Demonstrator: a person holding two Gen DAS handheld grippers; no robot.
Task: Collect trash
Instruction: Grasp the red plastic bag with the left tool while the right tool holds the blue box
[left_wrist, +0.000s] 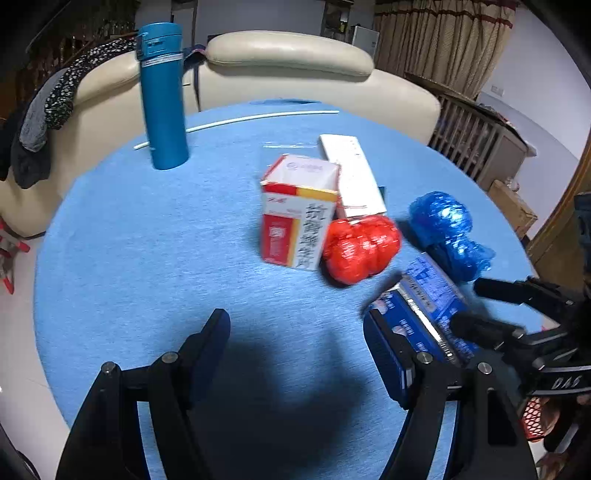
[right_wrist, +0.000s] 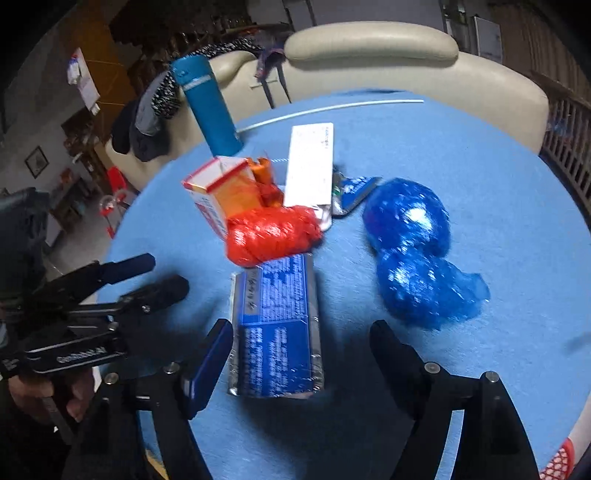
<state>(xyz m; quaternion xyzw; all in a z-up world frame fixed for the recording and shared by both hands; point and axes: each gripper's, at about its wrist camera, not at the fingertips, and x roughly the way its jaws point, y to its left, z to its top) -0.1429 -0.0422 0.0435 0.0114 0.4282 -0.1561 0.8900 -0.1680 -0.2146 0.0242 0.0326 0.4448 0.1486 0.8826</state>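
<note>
On the round blue table (left_wrist: 147, 240) lies a blue printed carton (right_wrist: 277, 325) between the fingers of my right gripper (right_wrist: 301, 332). Its left finger (right_wrist: 218, 343) is close against the carton, while a gap separates the right one from it; the jaws stand open. My left gripper (left_wrist: 295, 325) is open over bare cloth, with the carton (left_wrist: 424, 306) just outside its right finger. Beyond are a crumpled red bag (right_wrist: 273, 232), a crumpled blue bag (right_wrist: 410, 251), an upright open medicine box (right_wrist: 218, 195), a white flat box (right_wrist: 310, 166) and a blue foil packet (right_wrist: 354, 192).
A tall blue flask (left_wrist: 162, 96) stands at the far left of the table, with a thin white rod (left_wrist: 258, 118) lying behind it. A cream sofa (left_wrist: 288, 55) with clothes draped on it backs the table. A red mesh basket (left_wrist: 533, 417) shows at the lower right.
</note>
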